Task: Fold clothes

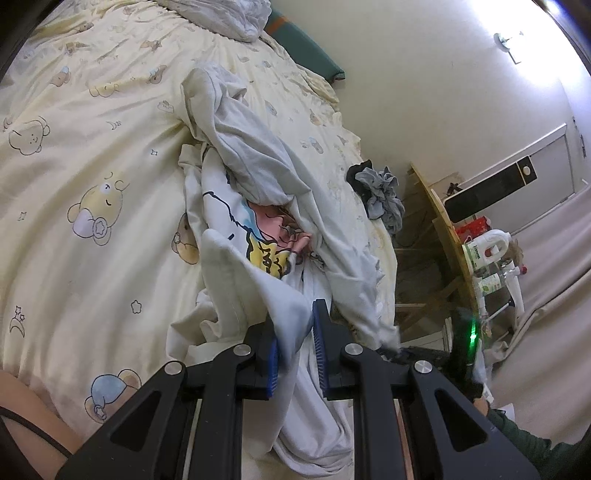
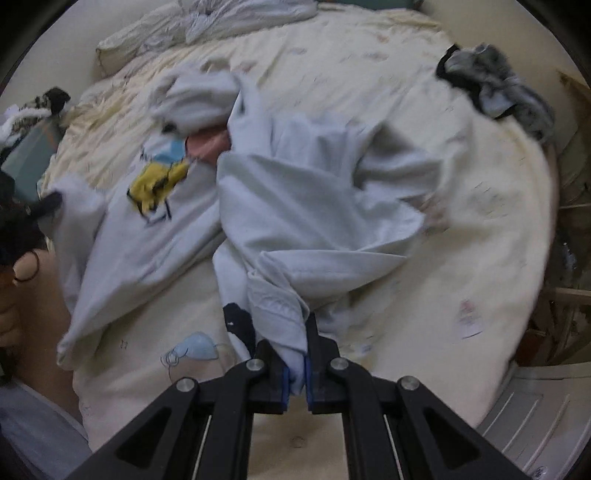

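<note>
A white garment [image 1: 240,206] with a cartoon print in yellow, pink and blue lies crumpled across the middle of the bed, twisted into long folds, one sleeve-like part thrown up toward the pillows. In the right wrist view the same garment [image 2: 295,192] spreads out wide, the yellow patch of the print lying flat to the left and the rest bunched into a ridge running toward the camera.

The left gripper [image 1: 295,332] is clenched on a hem of that cloth: the fabric passes straight between its blue pads [image 1: 320,347] and drapes down below them. The right gripper [image 2: 297,354] is likewise clamped on a gathered corner of the garment, its jaws nearly together with the cloth pinched between them and rising in a twist above them. That view is blurred.

Under it all is a pale yellow bed cover [image 1: 92,155] printed with little bears, stars and moons. Near the right edge of the bed, apart from the white garment, sits a small heap of grey and black clothing [image 1: 380,192]. Rumpled bedding [image 1: 236,18] is piled at the head of the bed. Beside the bed a wooden piece of furniture [image 1: 447,229] holds a white jug with a green label [image 1: 487,247]. A bare arm [image 2: 33,280] shows at the left edge of the right wrist view.
</note>
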The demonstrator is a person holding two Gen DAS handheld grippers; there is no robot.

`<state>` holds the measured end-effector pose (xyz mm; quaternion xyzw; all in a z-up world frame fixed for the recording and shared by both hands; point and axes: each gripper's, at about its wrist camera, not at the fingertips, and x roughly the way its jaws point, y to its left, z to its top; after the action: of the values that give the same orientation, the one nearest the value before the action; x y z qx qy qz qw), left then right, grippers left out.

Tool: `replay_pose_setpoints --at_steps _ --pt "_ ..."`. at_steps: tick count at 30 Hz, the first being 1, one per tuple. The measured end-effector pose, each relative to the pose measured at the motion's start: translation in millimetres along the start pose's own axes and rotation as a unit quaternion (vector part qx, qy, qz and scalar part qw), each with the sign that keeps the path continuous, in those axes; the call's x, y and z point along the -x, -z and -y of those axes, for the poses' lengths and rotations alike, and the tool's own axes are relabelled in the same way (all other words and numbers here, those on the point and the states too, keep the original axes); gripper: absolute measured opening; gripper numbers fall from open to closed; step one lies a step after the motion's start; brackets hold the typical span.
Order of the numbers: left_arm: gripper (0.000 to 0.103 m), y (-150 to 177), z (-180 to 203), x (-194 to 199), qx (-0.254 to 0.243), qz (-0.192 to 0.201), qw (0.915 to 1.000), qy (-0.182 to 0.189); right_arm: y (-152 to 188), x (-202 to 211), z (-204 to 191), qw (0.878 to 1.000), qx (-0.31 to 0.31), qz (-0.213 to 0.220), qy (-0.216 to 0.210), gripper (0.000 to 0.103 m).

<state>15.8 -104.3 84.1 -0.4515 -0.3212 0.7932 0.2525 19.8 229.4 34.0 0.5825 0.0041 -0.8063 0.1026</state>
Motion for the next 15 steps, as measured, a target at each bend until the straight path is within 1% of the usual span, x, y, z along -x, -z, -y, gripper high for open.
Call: replay_pose_setpoints --at_steps 3,4,5,6,7,8,11,12,13,15 --pt "0.018 0.8 -1.2 1.9 0.003 0.001 1.0000 0.001 -3.7 -5.7 -1.6 1.000 -0.017 -0.011 -0.009 0.012" --pt "0.018 0.3 -1.7 2.0 0.005 0.001 1.0000 0.003 -5.8 -3.1 -2.4 1.000 -0.017 -0.011 -0.004 0.019" --pt "0.018 -0.4 -2.5 2.0 0.008 0.001 1.0000 0.005 -8.2 3.2 -4.1 1.000 -0.013 -0.004 0.003 0.029" --pt "0.018 -1.2 -3.3 2.0 0.010 0.002 0.9999 0.007 -10.8 12.3 -6.5 1.000 -0.006 0.007 0.009 0.037" --pt "0.018 -2.0 -4.0 2.0 0.013 0.002 0.9999 0.009 -13.6 22.0 -9.1 1.000 0.000 0.020 0.014 0.053" --pt "0.018 -2.7 -4.9 2.0 0.016 0.003 0.9998 0.012 -16.8 33.1 -12.2 0.999 0.005 0.034 0.015 0.060" --pt "0.018 -4.4 -7.7 1.7 0.026 0.002 0.9995 0.019 -33.2 70.7 -26.5 0.996 0.031 0.085 0.012 0.061" --pt "0.018 -4.9 -8.5 1.7 0.029 0.001 0.9993 0.022 -41.6 78.4 -30.3 0.995 0.038 0.094 0.009 0.061" --pt "0.018 -5.6 -9.1 1.6 0.032 0.001 0.9992 0.026 -50.0 86.2 -34.2 0.994 0.046 0.103 0.006 0.065" --pt "0.018 -6.6 -9.7 1.2 0.034 0.000 0.9990 0.029 -68.8 89.8 -44.9 0.992 0.067 0.107 -0.001 0.066"
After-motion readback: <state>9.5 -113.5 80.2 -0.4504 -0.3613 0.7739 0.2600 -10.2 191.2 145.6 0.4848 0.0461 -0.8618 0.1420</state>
